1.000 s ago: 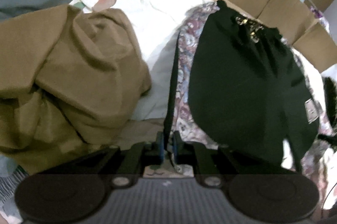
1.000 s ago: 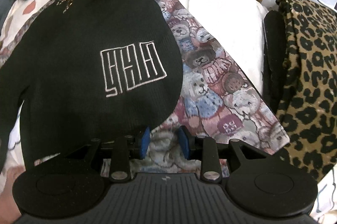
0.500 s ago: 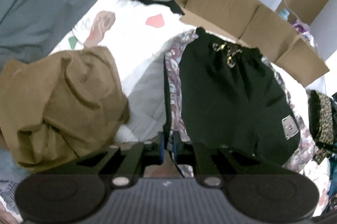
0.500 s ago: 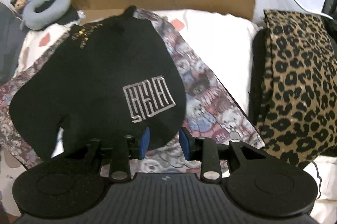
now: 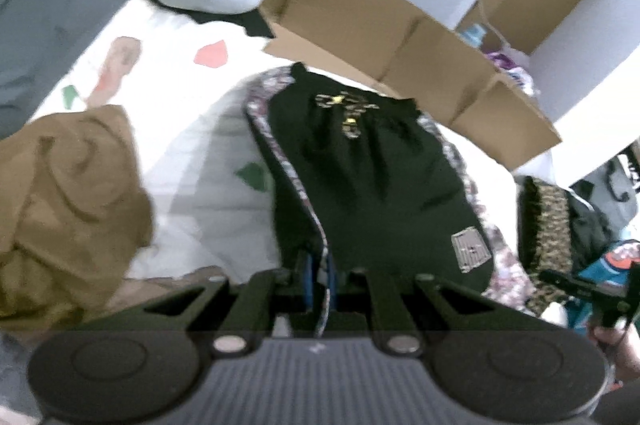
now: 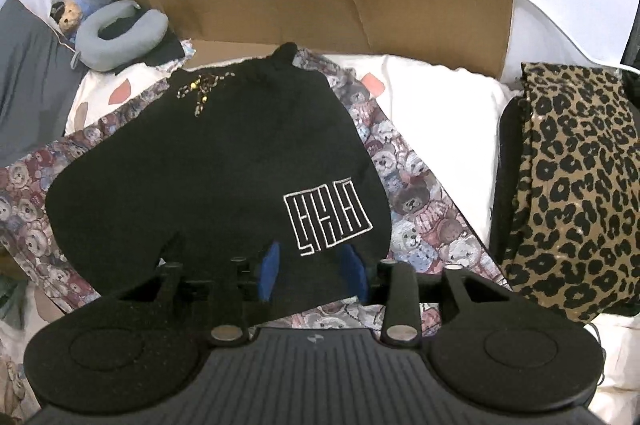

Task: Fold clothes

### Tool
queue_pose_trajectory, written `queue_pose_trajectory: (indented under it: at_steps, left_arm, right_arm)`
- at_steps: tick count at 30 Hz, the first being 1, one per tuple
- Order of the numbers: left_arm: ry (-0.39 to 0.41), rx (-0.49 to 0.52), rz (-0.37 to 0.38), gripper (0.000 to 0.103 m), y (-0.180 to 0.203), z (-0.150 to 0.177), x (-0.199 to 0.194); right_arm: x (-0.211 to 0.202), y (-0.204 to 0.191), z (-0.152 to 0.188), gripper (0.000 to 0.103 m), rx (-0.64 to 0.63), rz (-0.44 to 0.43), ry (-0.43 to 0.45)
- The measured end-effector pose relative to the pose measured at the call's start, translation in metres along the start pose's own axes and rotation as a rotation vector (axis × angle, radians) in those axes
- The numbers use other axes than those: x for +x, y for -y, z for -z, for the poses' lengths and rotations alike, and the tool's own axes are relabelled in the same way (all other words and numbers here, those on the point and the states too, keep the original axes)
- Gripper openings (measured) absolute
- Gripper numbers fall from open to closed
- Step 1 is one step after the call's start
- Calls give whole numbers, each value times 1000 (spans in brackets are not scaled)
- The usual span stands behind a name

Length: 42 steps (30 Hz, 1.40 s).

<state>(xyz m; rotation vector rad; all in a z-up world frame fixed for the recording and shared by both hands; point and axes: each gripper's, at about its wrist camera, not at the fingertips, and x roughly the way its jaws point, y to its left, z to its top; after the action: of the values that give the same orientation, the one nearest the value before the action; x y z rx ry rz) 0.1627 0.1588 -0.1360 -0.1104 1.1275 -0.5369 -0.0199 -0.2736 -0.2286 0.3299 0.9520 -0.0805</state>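
Black shorts [image 6: 216,165] with a white outlined logo lie on a teddy-bear print cloth [image 6: 416,209] spread over the white bed. My right gripper [image 6: 312,267] hangs over their near edge. Its jaws are opening, and the shorts' black hem lies loose between the blue pads [image 6: 270,271]. In the left wrist view the shorts [image 5: 372,177] stretch away from my left gripper [image 5: 319,283]. That gripper is shut on the patterned edge of the bear-print cloth [image 5: 322,253], lifted off the bed.
A crumpled brown garment [image 5: 68,209] lies at the left. A leopard-print garment [image 6: 576,185] lies folded at the right. Flattened cardboard [image 6: 340,5] stands behind the bed, with a grey neck pillow [image 6: 120,41] at the back left. White sheet [image 6: 436,97] shows beside the shorts.
Both grippers have risen and drawn back, so more of the bed shows. The right jaws have widened; black hem now sits between them where bear-print cloth was. The left stays clamped.
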Motion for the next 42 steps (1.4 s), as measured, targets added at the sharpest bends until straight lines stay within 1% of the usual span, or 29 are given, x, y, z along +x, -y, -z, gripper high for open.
queue_pose_trajectory:
  at_steps: [3, 5, 8, 14, 19, 25, 31, 37, 42]
  left_arm:
    - [-5, -1, 41, 8, 10, 1, 7]
    - [-8, -4, 45, 8, 15, 1, 15]
    - [-22, 6, 29, 8, 24, 0, 24]
    - [-53, 9, 55, 8, 38, 1, 45]
    - [-77, 16, 74, 8, 47, 1, 66]
    - [-105, 26, 103, 8, 60, 2, 94]
    - [-128, 12, 137, 8, 73, 0, 116]
    - [-128, -29, 186, 8, 81, -5, 137]
    - [-142, -39, 228, 8, 91, -7, 160]
  right_arm:
    - [-5, 1, -2, 48, 16, -3, 23]
    - [-7, 0, -3, 49, 22, -16, 31]
    - [-8, -1, -5, 49, 22, -55, 41]
    - [-3, -6, -3, 49, 18, -110, 56]
    - [6, -18, -2, 49, -23, -210, 34]
    - [19, -37, -3, 49, -76, -276, 32]
    - [35, -46, -3, 49, -82, -342, 27]
    - [56, -54, -7, 49, -62, -413, 19]
    - [69, -68, -8, 49, -74, -510, 15]
